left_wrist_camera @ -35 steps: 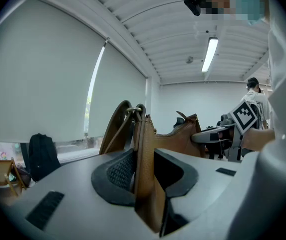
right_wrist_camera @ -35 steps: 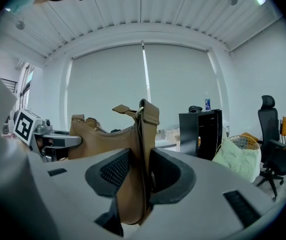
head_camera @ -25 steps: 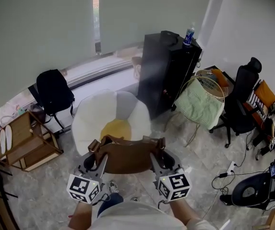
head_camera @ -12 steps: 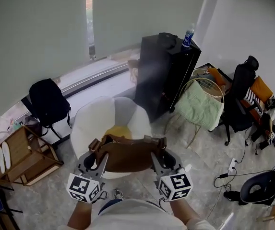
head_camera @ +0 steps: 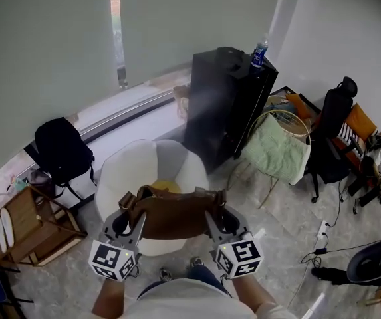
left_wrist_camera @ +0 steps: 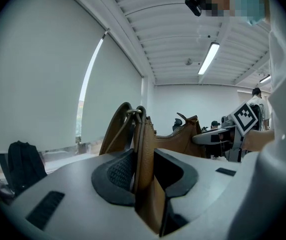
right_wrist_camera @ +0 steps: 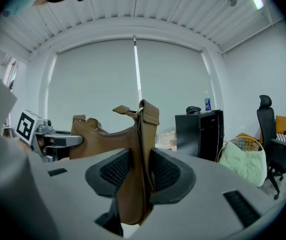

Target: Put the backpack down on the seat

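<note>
Left hand-held gripper (left_wrist_camera: 143,173): clamped on backpack (head_camera: 174,216) end
Right hand-held gripper (right_wrist_camera: 140,173): clamped on other end
Backpack: over seat (head_camera: 122,170) front edge
Around: cabinet (head_camera: 223,111) behind seat, rack (head_camera: 27,226) left

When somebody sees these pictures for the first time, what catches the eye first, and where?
First the brown backpack, low in the middle of the head view, clamped at its ends by the left gripper and the right gripper. Right beyond it stands a round white chair with a yellow cushion; behind that, a tall black cabinet with a bottle on top.
</note>
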A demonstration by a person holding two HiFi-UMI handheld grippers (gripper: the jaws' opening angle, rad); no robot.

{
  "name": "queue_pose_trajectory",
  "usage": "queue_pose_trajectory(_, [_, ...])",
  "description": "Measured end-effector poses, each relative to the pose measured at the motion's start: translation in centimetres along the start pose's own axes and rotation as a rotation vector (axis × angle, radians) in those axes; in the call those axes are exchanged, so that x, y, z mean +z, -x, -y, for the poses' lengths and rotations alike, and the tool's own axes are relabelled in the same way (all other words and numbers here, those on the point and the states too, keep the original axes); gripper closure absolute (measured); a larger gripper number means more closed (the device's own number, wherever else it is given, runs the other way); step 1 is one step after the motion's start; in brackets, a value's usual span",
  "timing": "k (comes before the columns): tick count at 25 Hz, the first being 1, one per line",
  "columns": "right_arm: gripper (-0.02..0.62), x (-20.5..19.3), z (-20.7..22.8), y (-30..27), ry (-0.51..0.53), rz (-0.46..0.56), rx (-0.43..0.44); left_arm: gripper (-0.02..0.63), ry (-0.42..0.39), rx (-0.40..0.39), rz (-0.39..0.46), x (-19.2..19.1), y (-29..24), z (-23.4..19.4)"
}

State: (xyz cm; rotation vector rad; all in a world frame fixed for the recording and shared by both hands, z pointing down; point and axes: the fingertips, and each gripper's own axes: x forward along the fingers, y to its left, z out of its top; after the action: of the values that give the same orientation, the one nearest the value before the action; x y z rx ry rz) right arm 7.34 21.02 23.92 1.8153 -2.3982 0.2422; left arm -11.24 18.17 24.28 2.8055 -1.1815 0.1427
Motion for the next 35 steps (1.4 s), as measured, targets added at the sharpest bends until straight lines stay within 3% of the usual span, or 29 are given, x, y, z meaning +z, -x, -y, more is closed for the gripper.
queue_pose_trajectory(18, [0.445,2.0,9.6,-7.6,0.033,-0.030,0.232,0.488,0.055,0.237,0.002,0.9,-8.8,1.3])
queue_pose_trajectory(25, [0.445,2.1,8.0,-11.5,0.032,-0.044,0.268,0.488,0.059,0.277,-0.004,0.9,-8.8,-2.4])
queue_pose_trajectory(35, [0.446,4.3,4.0,-17.0,0.032,-0.014,0.226,0.488,0.029,0.231,0.019,2.4,-9.0,-10.1])
